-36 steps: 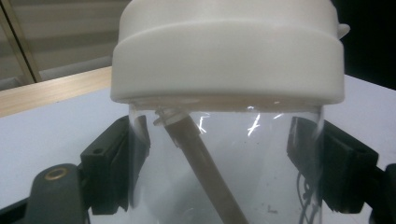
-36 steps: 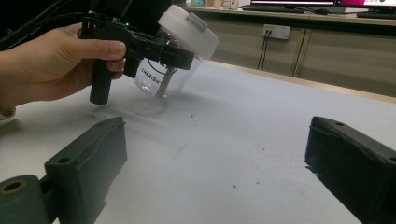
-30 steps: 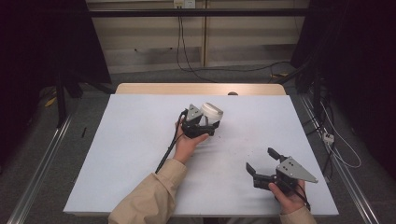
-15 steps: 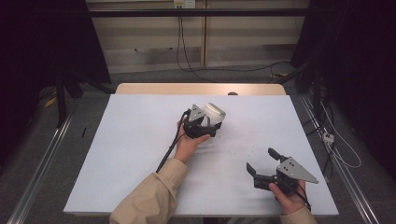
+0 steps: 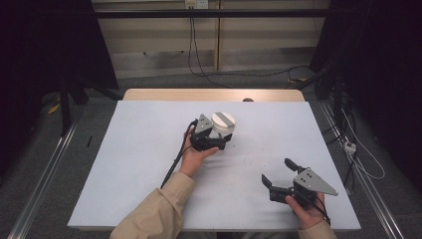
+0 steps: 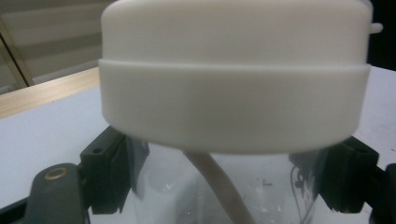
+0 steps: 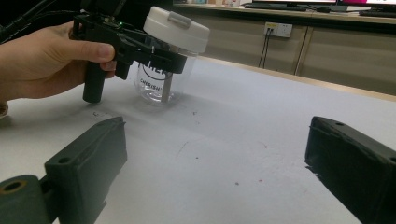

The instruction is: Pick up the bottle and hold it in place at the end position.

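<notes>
I hold my left gripper (image 5: 219, 141) near the middle of the white table (image 5: 139, 164), and its two black jaws are pressed against the sides of a clear plastic jar with a white round lid (image 5: 222, 125). In the left gripper view the jar (image 6: 224, 186) sits right between the jaws, one black pad on each side of the transparent wall just under the wide white lid, and I can see a pale straw or stick standing slanted inside it. In the right gripper view the same jar (image 7: 163, 70) stands with its bottom on the table surface, it looks upright or only a little tilted, and the left gripper (image 7: 154, 53) holds it around the upper part, below the lid. On the clear wall there is some dark printed text, but it is too small for me to read fully. The lid has a small grey tab on the top. My left hand (image 5: 196, 157) wraps the handle of this gripper, and its black cable goes down along my beige sleeve (image 5: 154, 214). My right gripper (image 5: 277, 173) is well apart from the jar, close to the near right corner of the table, and its jaws are spread wide with nothing between them; in the right gripper view they stand far apart over the bare table. My right hand (image 5: 306, 209) holds it low at the table edge.
</notes>
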Demonstrator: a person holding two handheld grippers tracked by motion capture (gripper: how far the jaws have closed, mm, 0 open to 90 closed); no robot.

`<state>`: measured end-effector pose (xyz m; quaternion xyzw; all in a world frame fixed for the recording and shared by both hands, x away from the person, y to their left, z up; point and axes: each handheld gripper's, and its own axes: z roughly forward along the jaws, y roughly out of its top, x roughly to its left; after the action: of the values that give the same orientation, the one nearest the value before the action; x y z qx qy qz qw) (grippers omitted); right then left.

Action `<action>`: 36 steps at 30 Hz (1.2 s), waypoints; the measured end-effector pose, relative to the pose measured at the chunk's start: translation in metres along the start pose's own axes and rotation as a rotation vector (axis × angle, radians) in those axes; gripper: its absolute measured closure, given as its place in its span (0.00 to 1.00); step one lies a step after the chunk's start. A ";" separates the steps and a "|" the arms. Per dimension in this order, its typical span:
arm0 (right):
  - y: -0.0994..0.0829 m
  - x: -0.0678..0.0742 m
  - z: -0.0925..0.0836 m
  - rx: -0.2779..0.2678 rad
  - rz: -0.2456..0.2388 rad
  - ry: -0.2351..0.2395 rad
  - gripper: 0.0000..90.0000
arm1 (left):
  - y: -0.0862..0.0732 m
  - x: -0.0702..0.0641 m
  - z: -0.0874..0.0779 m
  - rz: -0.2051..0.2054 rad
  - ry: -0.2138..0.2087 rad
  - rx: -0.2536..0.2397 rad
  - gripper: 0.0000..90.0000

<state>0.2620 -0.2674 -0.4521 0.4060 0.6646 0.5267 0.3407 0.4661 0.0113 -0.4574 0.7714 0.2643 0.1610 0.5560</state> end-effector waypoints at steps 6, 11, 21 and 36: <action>-0.001 0.002 0.003 0.010 -0.004 0.008 0.05 | -0.002 0.002 -0.008 0.005 -0.013 0.012 0.21; 0.000 0.003 0.005 0.011 -0.006 0.012 0.05 | -0.005 0.003 -0.014 0.010 -0.021 0.017 0.21; 0.004 0.004 0.015 0.033 -0.010 0.009 0.05 | -0.008 0.000 -0.021 0.028 -0.013 0.035 0.21; 0.021 0.012 0.050 0.097 -0.018 0.052 0.05 | -0.006 0.001 -0.025 0.008 -0.005 0.060 0.21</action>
<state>0.3047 -0.2334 -0.4428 0.4023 0.7017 0.5011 0.3077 0.4522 0.0323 -0.4549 0.7892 0.2645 0.1533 0.5326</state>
